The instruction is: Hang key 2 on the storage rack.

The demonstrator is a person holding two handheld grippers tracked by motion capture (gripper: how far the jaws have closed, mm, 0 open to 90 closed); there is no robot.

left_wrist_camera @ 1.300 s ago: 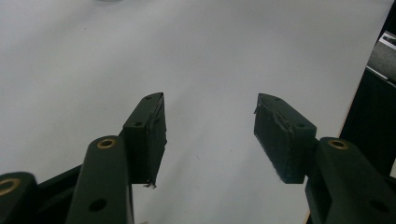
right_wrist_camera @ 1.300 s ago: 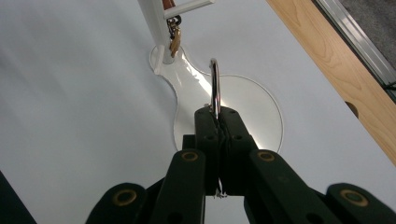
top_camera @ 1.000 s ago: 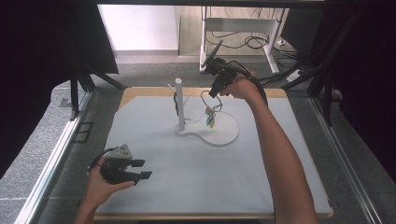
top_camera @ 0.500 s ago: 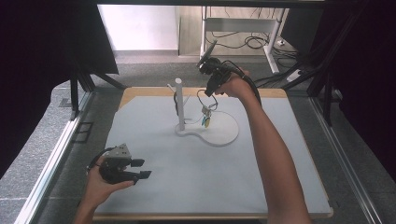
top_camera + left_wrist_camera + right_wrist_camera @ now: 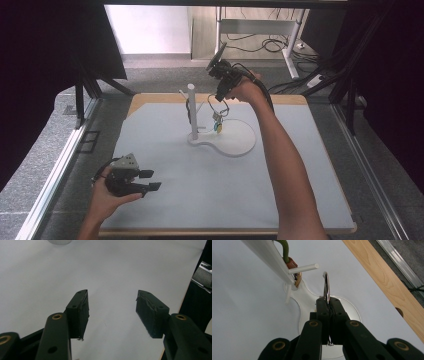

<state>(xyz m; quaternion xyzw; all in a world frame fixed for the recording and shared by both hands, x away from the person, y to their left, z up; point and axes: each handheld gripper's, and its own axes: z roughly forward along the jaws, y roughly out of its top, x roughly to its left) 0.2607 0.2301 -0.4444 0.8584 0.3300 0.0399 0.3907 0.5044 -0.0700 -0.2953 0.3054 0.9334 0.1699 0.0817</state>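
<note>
Beside the stand [image 5: 193,111], the right tool [image 5: 328,302] clamps the key ring [image 5: 326,287] edge-on

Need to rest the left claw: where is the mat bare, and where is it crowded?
Bare: the mat between the left claw and the right forearm, and beyond that arm. Crowded: around the white stand, where the right claw holds a key ring.

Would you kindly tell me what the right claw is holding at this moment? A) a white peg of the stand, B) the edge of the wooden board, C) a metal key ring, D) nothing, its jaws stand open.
C: in the right gripper view the right claw has its jaws closed on the lower part of a metal key ring, near the white stand.
</note>
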